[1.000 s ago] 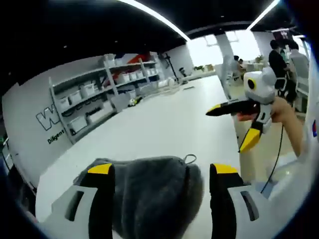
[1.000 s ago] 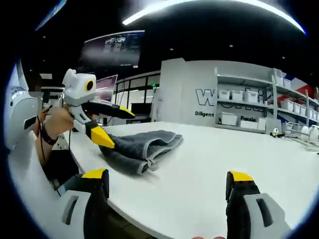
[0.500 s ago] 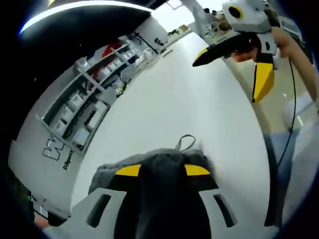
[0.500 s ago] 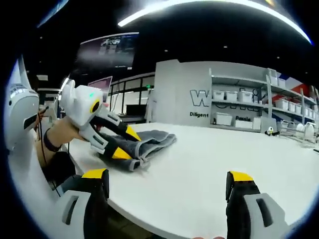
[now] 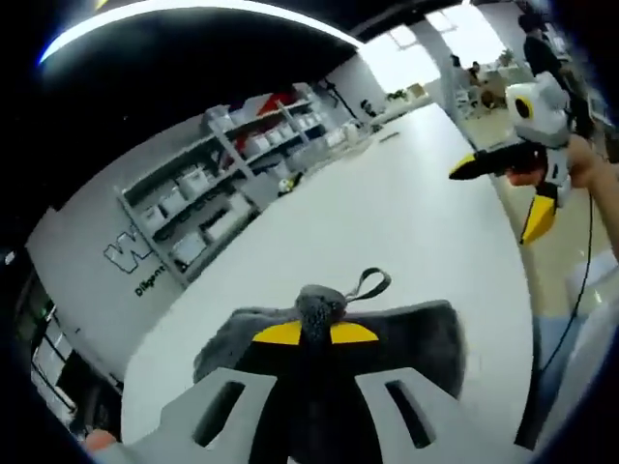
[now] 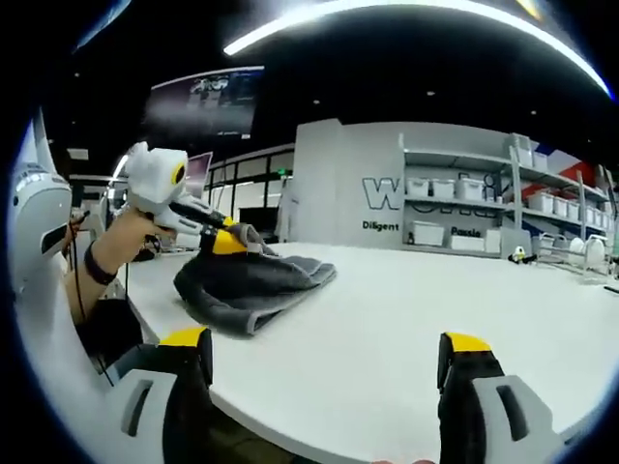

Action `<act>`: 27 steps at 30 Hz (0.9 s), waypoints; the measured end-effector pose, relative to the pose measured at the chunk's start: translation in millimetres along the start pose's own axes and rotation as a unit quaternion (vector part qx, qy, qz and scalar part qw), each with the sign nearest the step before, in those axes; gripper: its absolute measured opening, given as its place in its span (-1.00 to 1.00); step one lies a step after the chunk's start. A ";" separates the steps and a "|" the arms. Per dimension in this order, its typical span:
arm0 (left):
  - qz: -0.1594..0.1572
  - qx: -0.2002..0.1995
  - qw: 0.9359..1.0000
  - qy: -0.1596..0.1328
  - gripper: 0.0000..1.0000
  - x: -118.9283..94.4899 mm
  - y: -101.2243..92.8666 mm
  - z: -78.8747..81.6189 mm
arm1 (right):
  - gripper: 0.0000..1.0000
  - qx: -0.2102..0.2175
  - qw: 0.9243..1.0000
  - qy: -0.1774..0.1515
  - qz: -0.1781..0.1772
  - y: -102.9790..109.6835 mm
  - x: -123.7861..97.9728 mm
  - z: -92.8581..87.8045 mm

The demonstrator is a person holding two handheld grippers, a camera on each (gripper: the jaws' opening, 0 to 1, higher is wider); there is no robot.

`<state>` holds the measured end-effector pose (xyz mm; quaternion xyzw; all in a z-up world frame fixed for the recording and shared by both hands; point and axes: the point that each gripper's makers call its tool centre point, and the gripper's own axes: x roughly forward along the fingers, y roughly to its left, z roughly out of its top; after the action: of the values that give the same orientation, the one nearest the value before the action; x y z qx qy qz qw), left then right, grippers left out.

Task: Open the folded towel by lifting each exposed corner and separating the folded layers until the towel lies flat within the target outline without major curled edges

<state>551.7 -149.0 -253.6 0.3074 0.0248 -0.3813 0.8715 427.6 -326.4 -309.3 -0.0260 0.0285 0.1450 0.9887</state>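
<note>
A: Towel (image 5: 387,333) is lying folded at the table's (image 5: 406,222) near left edge; the left gripper (image 5: 315,333), wide open a second ago, is now pinching its corner.

B: Unfolding is starting; the right gripper (image 6: 324,350) is waiting open, far right.

Long white tabletop (image 6: 406,319), glossy. Grey wall with large white lettering (image 6: 382,191) behind it. Open grey shelving rack (image 6: 503,208) holding white storage bins (image 6: 430,235). Bright ceiling strip light (image 6: 387,10) overhead. Dark wall-mounted screen (image 6: 198,97) upper left.
</note>
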 end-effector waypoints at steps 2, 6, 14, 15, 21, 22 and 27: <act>0.037 -0.019 0.999 0.001 -0.89 -10.4 24.4 -6.0 | 0.97 -0.003 1.000 0.002 0.001 1.4 0.9 0.5; 0.095 -0.046 0.994 0.023 -0.89 -35.9 63.6 -31.6 | 0.97 -0.006 1.000 0.009 0.006 5.3 2.9 -1.7; 0.197 -0.083 0.963 0.163 -0.89 -108.9 94.6 -142.6 | 0.95 -0.011 1.000 0.006 0.018 14.8 8.7 3.3; 0.206 -0.083 0.958 0.179 -0.89 -116.9 92.8 -154.4 | 0.95 -0.013 1.000 0.007 0.020 16.0 10.6 3.4; 0.223 -0.090 0.944 0.226 -0.89 -150.7 75.7 -190.0 | 0.95 -0.028 0.999 0.018 0.040 28.6 25.3 5.0; 0.225 -0.089 0.943 0.227 -0.89 -154.8 73.3 -190.4 | 0.94 -0.030 0.998 0.018 0.044 31.4 27.5 6.0; 0.251 -0.119 0.931 0.235 -0.89 -177.0 72.5 -203.3 | 0.94 -0.038 0.997 0.022 0.068 47.8 37.3 7.9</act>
<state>514.6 116.3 -331.6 0.2790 0.1963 -0.0613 0.9380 449.8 -269.6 -305.9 -0.0650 0.0461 0.2119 0.9740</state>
